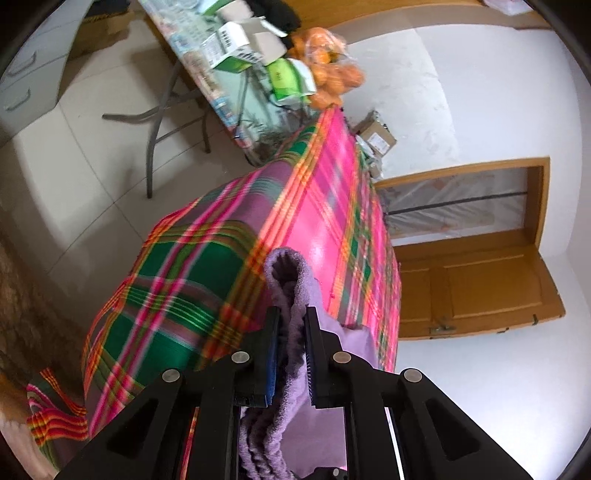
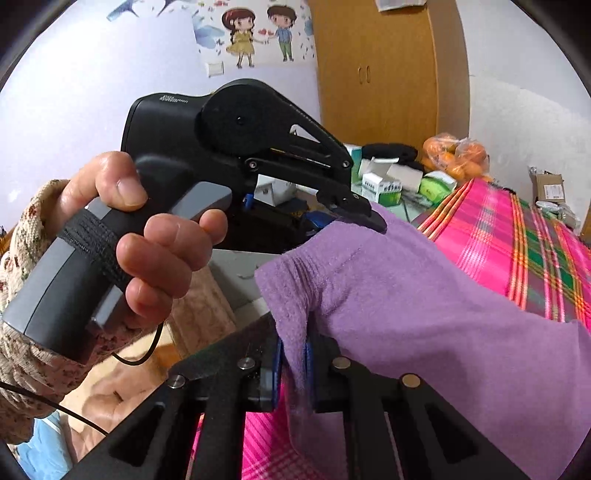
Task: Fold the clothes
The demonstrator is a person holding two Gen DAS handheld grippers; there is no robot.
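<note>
A bright pink and green checked cloth [image 1: 325, 206] covers a big flat surface. Past its far end stands a folding table [image 1: 192, 74] with grey metal legs. Small white and green boxes [image 1: 236, 48] sit on it, next to a clear bag of oranges [image 1: 328, 70]. A brown cardboard box [image 1: 376, 136] lies near the wall. There is a wooden door [image 1: 476, 280] in the white wall. A tall wooden wardrobe [image 2: 384, 74] stands in a corner. A cartoon sticker [image 2: 258, 33] of a girl and a boy is on the purple wall. The floor has pale tiles [image 1: 74, 155].

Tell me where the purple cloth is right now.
The purple cloth hangs above the plaid bedspread, pinched between the left gripper and the right gripper.
</note>
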